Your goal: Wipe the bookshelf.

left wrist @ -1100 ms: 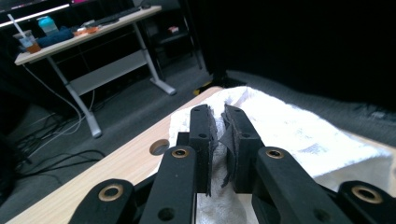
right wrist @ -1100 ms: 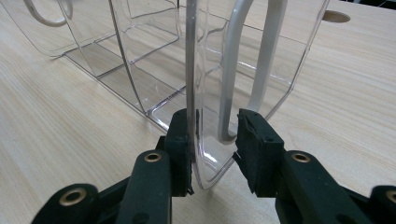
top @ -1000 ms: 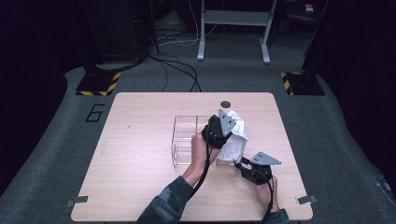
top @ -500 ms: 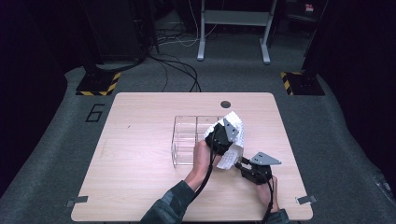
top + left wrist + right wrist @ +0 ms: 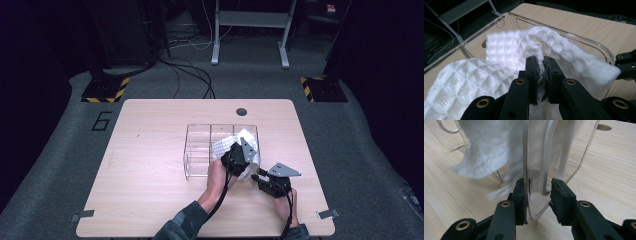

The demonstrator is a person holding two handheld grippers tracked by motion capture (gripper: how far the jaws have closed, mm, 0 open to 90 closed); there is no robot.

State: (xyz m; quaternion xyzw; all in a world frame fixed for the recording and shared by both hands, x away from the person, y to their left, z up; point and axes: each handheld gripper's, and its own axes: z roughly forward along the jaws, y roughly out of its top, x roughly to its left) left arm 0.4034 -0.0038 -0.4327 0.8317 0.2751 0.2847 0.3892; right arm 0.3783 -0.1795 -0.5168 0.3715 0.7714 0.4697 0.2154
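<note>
A clear three-compartment organizer point(image 5: 197, 150) stands at the middle of the wooden table. My left gripper point(image 5: 243, 149) hovers over its right compartment, shut on a white waffle cloth point(image 5: 229, 145). In the left gripper view the jaws pinch a fold of the cloth point(image 5: 506, 50), which drapes across the organizer's rim point(image 5: 584, 40). My right gripper point(image 5: 256, 175) sits at the organizer's near right corner. In the right gripper view its jaws point(image 5: 537, 192) clamp that clear corner point(image 5: 564, 150), with the cloth point(image 5: 489, 152) hanging blurred behind the wall.
A round cable hole point(image 5: 241, 111) lies near the table's far edge. The person's forearms point(image 5: 200, 210) come in from the near edge. Bare tabletop point(image 5: 140, 165) stretches left of the organizer. The floor beyond holds cables and striped stand bases point(image 5: 105, 90).
My left gripper has carried the cloth leftward from the organizer's right side to above its right compartment. The right gripper has stayed at the corner.
</note>
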